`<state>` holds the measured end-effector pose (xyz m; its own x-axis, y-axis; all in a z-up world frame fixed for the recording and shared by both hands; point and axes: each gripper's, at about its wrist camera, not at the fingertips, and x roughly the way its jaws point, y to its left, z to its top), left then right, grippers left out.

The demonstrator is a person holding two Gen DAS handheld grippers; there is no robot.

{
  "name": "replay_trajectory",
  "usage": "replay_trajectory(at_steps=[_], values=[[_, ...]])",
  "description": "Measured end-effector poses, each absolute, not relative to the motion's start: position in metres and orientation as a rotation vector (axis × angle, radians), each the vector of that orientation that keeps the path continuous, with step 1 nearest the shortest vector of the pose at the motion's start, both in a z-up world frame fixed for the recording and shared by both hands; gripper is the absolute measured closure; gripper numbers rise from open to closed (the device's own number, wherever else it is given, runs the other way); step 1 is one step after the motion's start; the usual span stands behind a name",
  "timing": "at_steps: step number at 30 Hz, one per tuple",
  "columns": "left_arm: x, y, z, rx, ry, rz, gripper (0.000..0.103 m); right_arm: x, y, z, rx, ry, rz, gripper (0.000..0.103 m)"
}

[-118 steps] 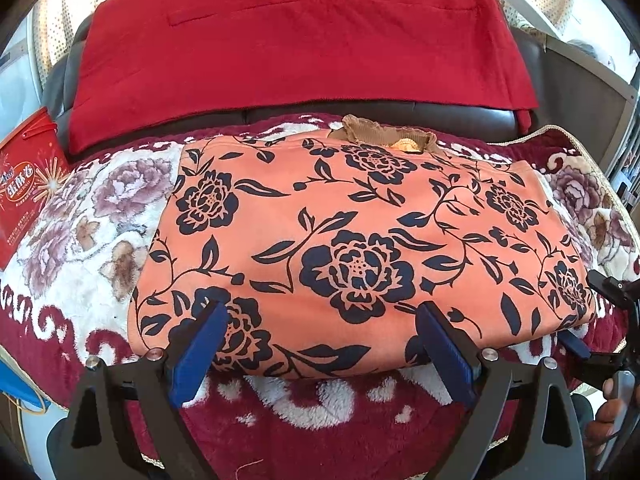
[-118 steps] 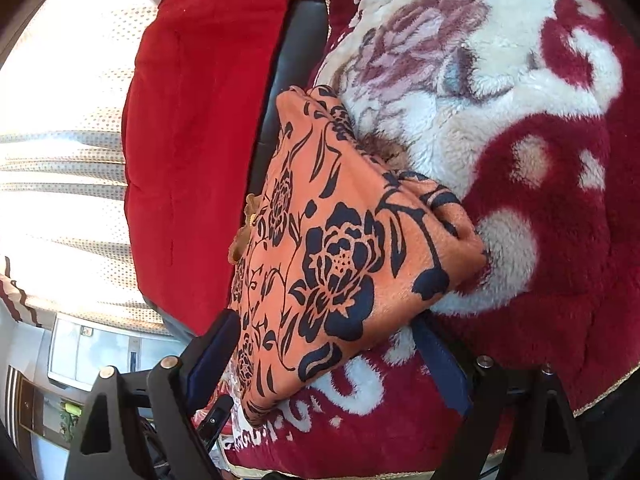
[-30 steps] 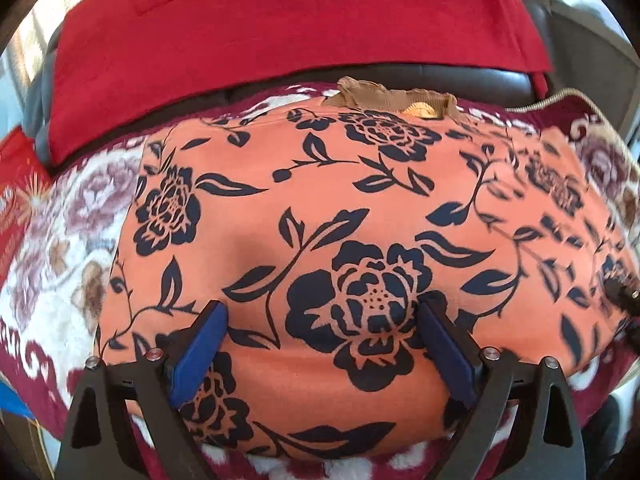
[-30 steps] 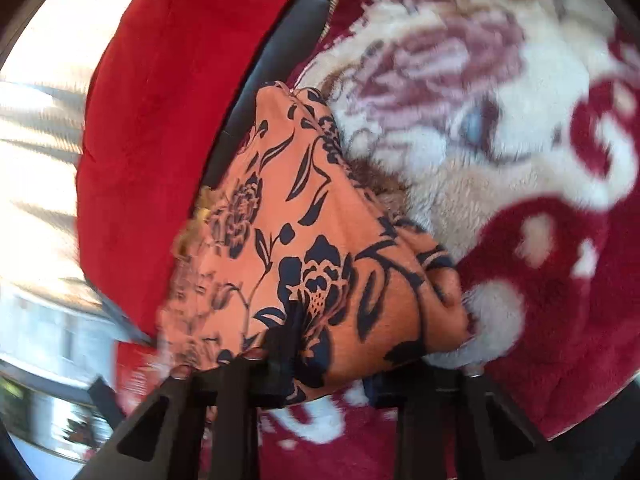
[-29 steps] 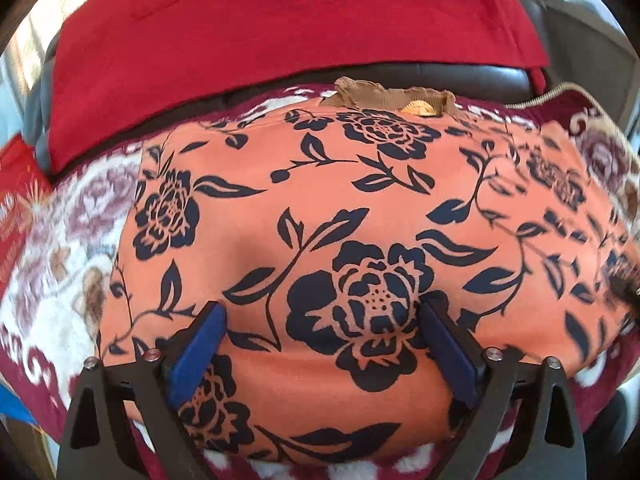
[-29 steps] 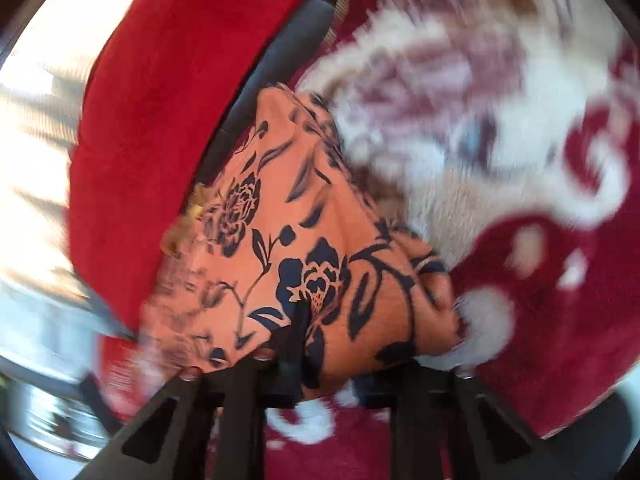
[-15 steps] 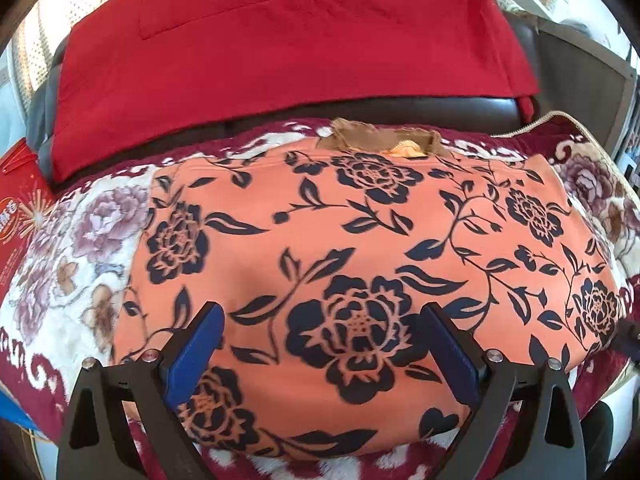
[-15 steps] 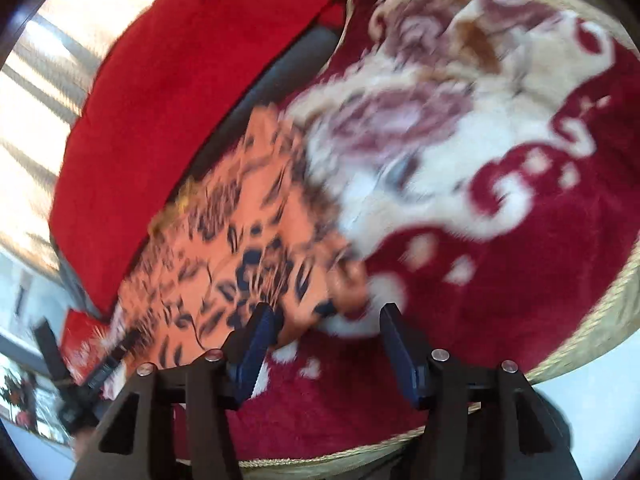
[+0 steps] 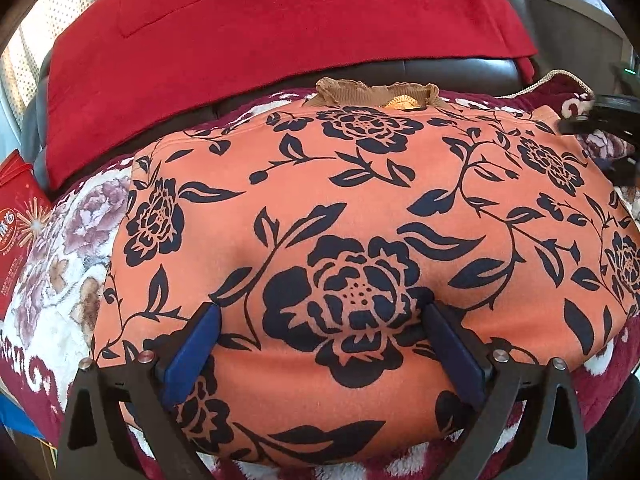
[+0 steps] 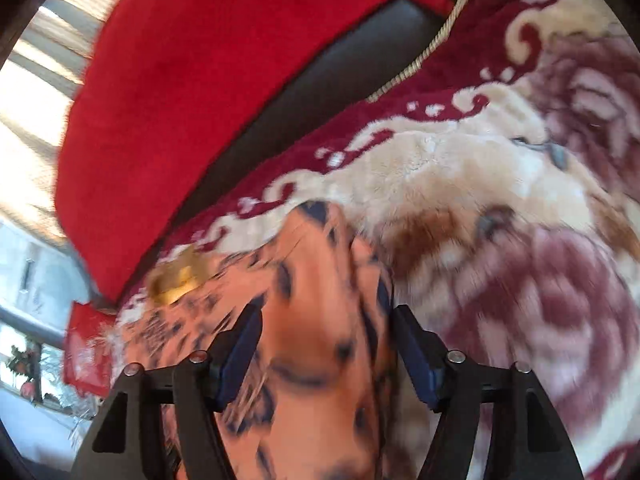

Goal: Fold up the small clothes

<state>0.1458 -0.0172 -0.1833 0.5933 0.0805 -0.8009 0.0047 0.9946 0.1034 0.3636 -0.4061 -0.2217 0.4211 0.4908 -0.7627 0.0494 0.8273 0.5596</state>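
One orange flowered garment (image 9: 360, 216) is seen, laid folded on the fluffy red and cream blanket (image 10: 500, 184). Its long side runs left to right, with the brown collar (image 9: 372, 94) pointed at the red cloth (image 9: 260, 32). Two grippers are seen. The left gripper (image 9: 320, 316) and right gripper (image 10: 324, 332) jaws are spread over it.
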Motion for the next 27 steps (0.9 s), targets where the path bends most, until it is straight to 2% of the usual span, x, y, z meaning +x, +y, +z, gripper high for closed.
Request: replay_trajectory(at_steps=[1,2,5,9,11,18,19,22,24,25,27], values=[[0.147,-0.017,-0.184,0.097,0.934,0.044,0.001,0.368,-0.403,-0.228,0.533,1.142,0.296,0.069],[0.147,-0.016,-0.184,0.096,0.933,0.043,0.0,0.368,-0.398,-0.226,0.508,1.144,0.304,0.079],[0.148,-0.014,-0.186,0.09,0.924,0.033,0.0,0.349,-0.389,-0.194,0.391,1.013,0.268,0.086],[0.147,-0.016,-0.186,0.101,0.92,0.043,0.0,0.355,-0.411,-0.228,0.507,1.08,0.183,0.084],[0.149,-0.013,-0.181,0.091,0.946,0.026,0.0,0.346,-0.414,-0.217,0.554,1.038,0.175,0.075],[0.14,-0.003,-0.17,0.038,0.959,0.051,0.0,0.282,-0.401,-0.157,0.554,0.932,0.282,0.076],[0.139,-0.003,-0.169,0.026,0.962,0.057,0.0,0.27,-0.396,-0.154,0.567,0.93,0.322,0.073],[0.134,-0.005,-0.165,0.011,0.965,0.061,0.0,0.242,-0.381,-0.177,0.613,0.997,0.435,0.029],[0.129,-0.007,-0.159,0.022,0.952,0.057,0.0,0.239,-0.385,-0.203,0.597,1.066,0.338,0.034],[0.126,-0.007,-0.155,0.03,0.944,0.053,0.0,0.234,-0.395,-0.211,0.669,1.071,0.313,0.045],[0.119,-0.006,-0.148,0.043,0.92,0.054,0.0,0.223,-0.403,-0.198,0.72,1.038,0.291,0.044]])
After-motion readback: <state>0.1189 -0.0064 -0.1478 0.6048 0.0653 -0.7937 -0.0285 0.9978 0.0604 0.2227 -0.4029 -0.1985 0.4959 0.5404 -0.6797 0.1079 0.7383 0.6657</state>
